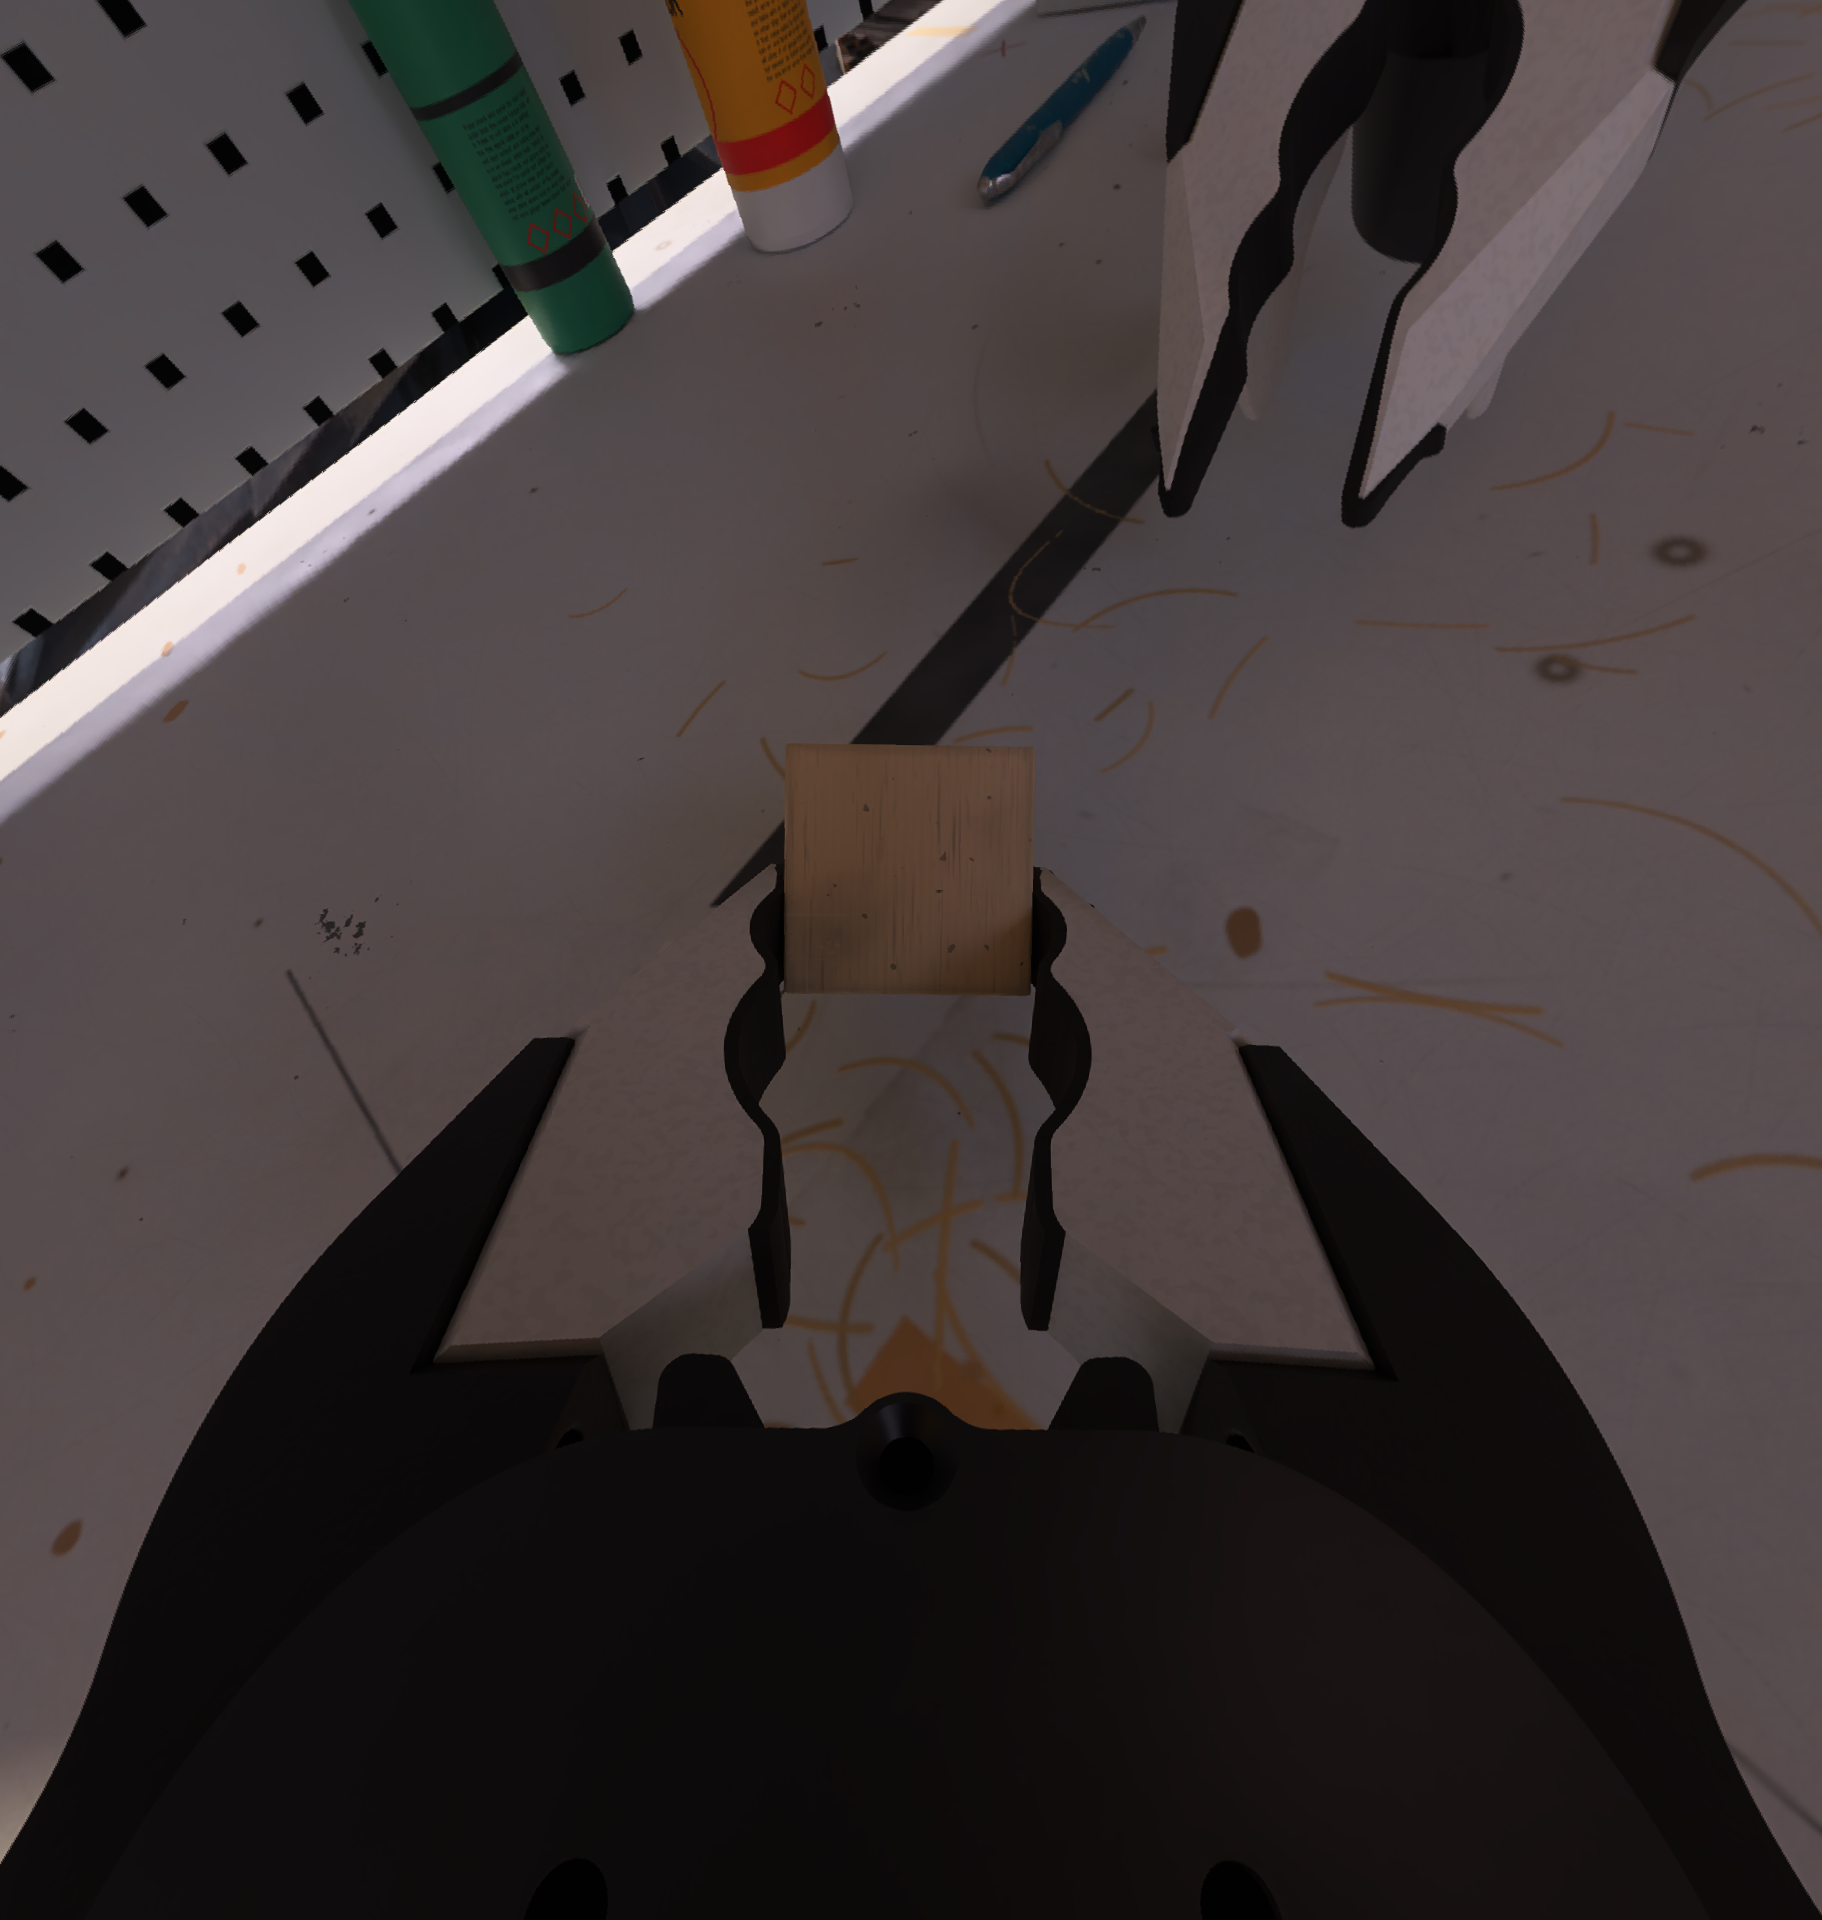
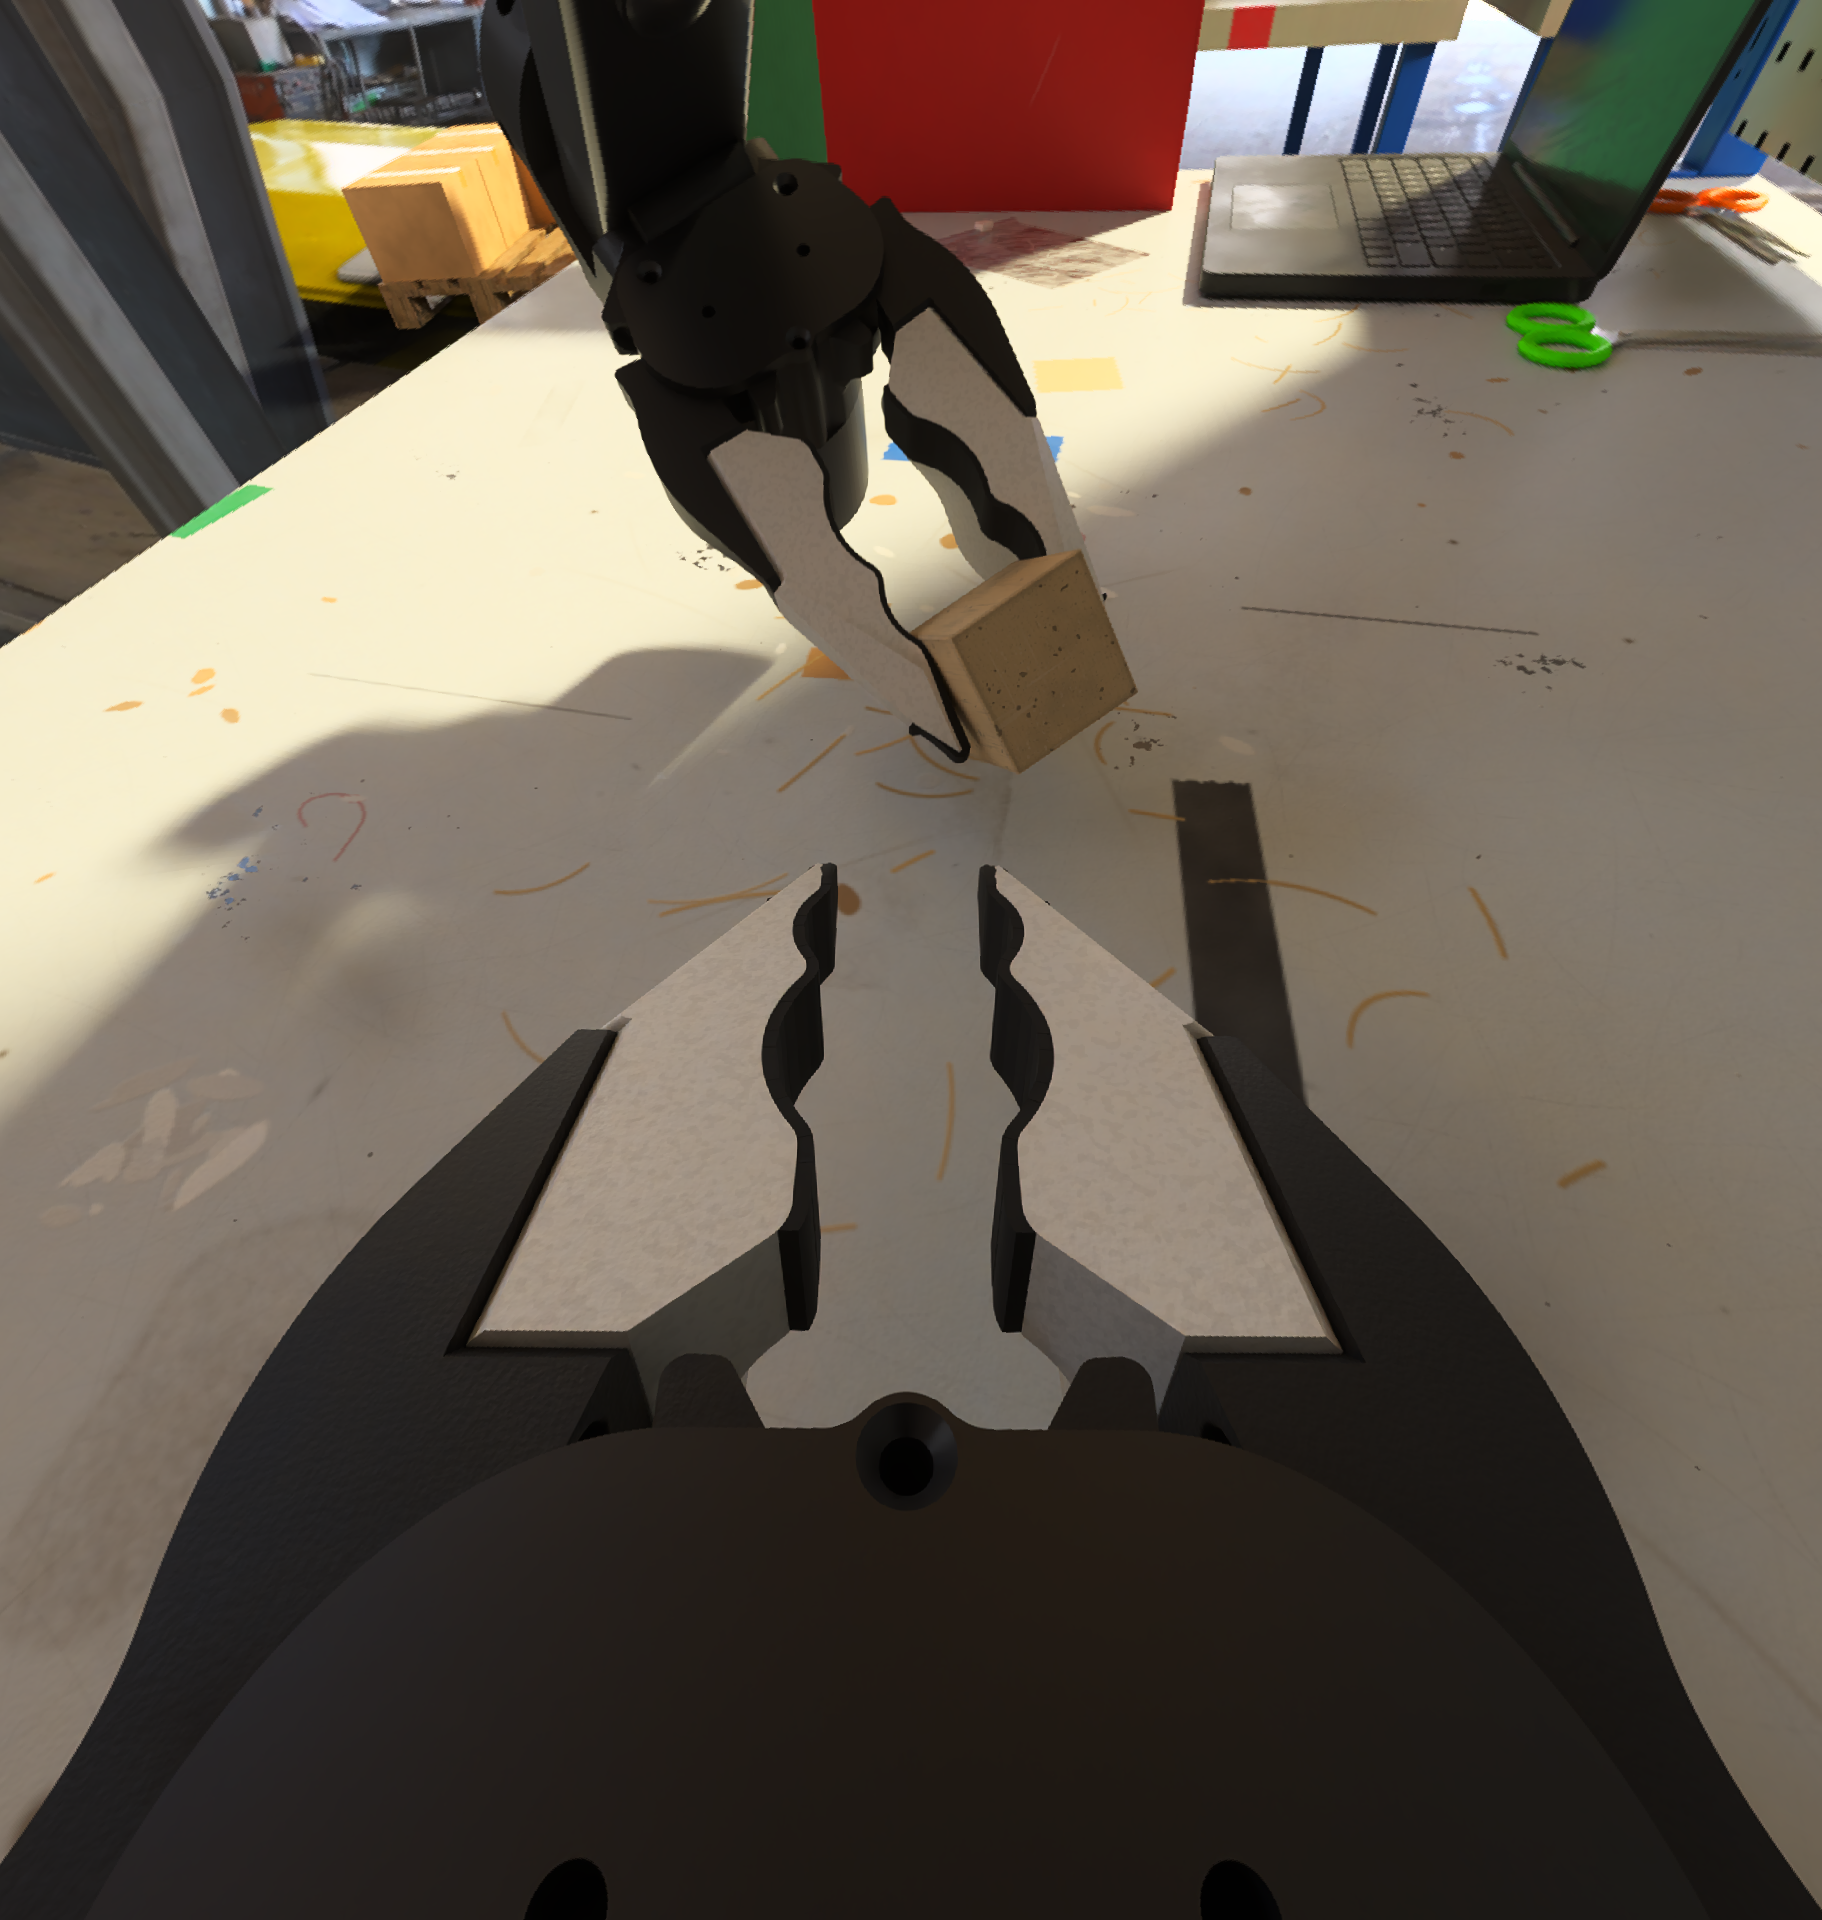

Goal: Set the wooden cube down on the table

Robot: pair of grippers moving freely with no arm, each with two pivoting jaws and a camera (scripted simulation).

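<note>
The wooden cube (image 1: 907, 868) is light tan and sits between the fingertips of my left gripper (image 1: 907, 906), which is shut on it. In the right wrist view the cube (image 2: 1042, 655) is held tilted by the left gripper (image 2: 1021, 673), its lower corner very close to the white table (image 2: 471, 727); I cannot tell if it touches. My right gripper (image 2: 907, 878) is open and empty, just short of the cube and low over the table. It also shows in the left wrist view (image 1: 1268, 504), beyond the cube to the right.
A green tube (image 1: 517, 177), a yellow tube (image 1: 782, 125) and a blue pen (image 1: 1058, 109) lie by the pegboard (image 1: 159, 260). A black tape strip (image 2: 1229, 914) crosses the table. A laptop (image 2: 1406, 218), green scissors (image 2: 1556, 335) and a red panel (image 2: 1000, 94) stand far back.
</note>
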